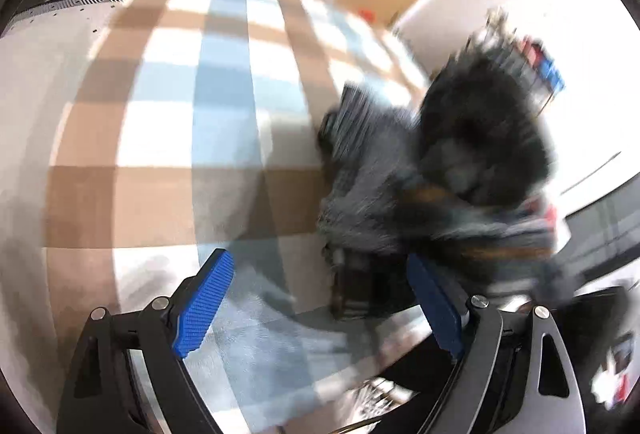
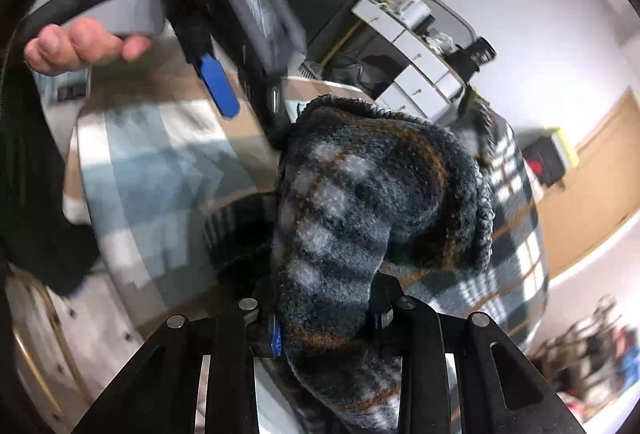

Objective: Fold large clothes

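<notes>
Left view: my left gripper stands wide apart and holds nothing; the dark plaid blanket lies blurred just beyond my right-hand finger.

Right view: my right gripper is clamped on a thick fold of that blanket, which bulges up past my fingertips.

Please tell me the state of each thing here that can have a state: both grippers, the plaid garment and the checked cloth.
left gripper: open, holding nothing
right gripper: fingers shut on the garment
dark plaid fleece garment: bunched, unfolded, lifted at the gripped part
checked cloth: spread flat over the table
</notes>
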### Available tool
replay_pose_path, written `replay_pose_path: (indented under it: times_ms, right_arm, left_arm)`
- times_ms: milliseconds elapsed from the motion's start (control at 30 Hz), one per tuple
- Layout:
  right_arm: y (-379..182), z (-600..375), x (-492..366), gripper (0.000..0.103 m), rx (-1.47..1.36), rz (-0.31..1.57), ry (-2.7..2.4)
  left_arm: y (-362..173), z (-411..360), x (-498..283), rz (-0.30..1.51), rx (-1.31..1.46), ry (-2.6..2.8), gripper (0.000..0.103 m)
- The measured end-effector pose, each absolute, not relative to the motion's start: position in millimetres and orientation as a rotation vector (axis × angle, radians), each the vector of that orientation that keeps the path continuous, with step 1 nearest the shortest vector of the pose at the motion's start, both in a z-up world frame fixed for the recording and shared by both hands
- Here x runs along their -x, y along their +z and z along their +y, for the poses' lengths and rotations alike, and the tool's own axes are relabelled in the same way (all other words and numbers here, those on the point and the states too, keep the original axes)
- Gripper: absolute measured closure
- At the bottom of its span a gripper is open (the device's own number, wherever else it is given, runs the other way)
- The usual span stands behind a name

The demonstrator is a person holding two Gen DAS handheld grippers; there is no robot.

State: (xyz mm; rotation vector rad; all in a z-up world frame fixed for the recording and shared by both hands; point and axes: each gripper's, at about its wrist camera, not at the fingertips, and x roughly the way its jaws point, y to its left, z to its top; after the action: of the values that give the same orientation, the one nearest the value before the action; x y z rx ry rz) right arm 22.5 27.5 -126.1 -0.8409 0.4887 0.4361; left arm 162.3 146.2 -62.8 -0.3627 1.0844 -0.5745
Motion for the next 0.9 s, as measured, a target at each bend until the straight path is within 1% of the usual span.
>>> replay_pose_path:
  times_ms: [33, 100, 233, 267, 300, 400, 467, 533, 567, 600, 633, 667, 700, 733, 800, 900]
  right_arm:
    - [-127.3, 24.6, -23.8, 0.072, 0.821, 0.482, 0.437]
    - [-131.5, 20.7, -24.6, 0.071, 0.8, 0.459, 0.429]
    - [-142.3, 13.5, -10.6, 0.067, 0.837, 0.39, 0.383]
    - [-148.0, 18.1, -6.1, 0.066, 0.867, 0.376, 0.366]
    - [-150.2, 25.7, -0.1, 0.065, 0.894, 0.36, 0.349]
    - [-157.3, 37.2, 6.5, 0.06, 0.911, 0.357, 0.329]
    - [-153.0, 38.9, 7.2, 0.06, 0.875, 0.371, 0.327]
    - [-146.4, 36.6, 6.7, 0.06, 0.836, 0.384, 0.332]
    - [-144.0, 35.9, 6.5, 0.06, 0.827, 0.384, 0.332]
    - [-143.0, 35.9, 7.1, 0.06, 0.826, 0.383, 0.332]
    - [-141.7, 35.2, 6.0, 0.057, 0.823, 0.384, 0.334]
    - [-139.5, 31.6, 0.3, 0.055, 0.811, 0.39, 0.345]
    - [-137.4, 30.7, 1.0, 0.045, 0.786, 0.403, 0.367]
    - [-133.6, 28.8, -1.0, 0.03, 0.756, 0.42, 0.393]
    - [-121.8, 19.0, -1.3, 0.014, 0.592, 0.477, 0.532]
    - [-104.8, 2.9, -6.8, 0.013, 0.426, 0.521, 0.623]
  left_arm:
    - [-47.6, 153.3, -158.8, 1.043, 0.433, -0.595, 0.018]
    - [-21.2, 148.7, -154.8, 1.0, 0.466, -0.646, 0.018]
    - [27.5, 93.2, -159.2, 1.003, 0.299, -0.714, 0.016]
    - [29.1, 89.7, -164.3, 1.024, 0.266, -0.72, 0.016]
    - [31.7, 65.5, -173.7, 1.074, 0.226, -0.745, 0.016]
    - [13.3, 19.2, -197.7, 1.221, 0.107, -0.733, 0.017]
    - [-1.3, 12.3, -207.4, 1.287, 0.045, -0.675, 0.017]
    - [-17.5, 6.2, -216.4, 1.346, 0.05, -0.639, 0.017]
    - [-21.1, 7.1, -217.6, 1.359, 0.063, -0.629, 0.018]
    - [-24.9, 7.8, -223.2, 1.373, 0.082, -0.618, 0.021]
    - [-23.3, 12.3, -224.6, 1.369, 0.089, -0.608, 0.034]
    - [-20.4, 14.9, -222.6, 1.367, 0.08, -0.591, 0.035]
    - [-19.6, 14.5, -225.5, 1.354, 0.041, -0.554, 0.035]
    - [-16.0, 12.7, -224.7, 1.332, -0.008, -0.527, 0.035]
    - [-10.4, 4.7, -221.8, 1.308, -0.11, -0.526, 0.035]
    - [-10.2, 0.9, -227.7, 1.276, -0.192, -0.544, 0.035]
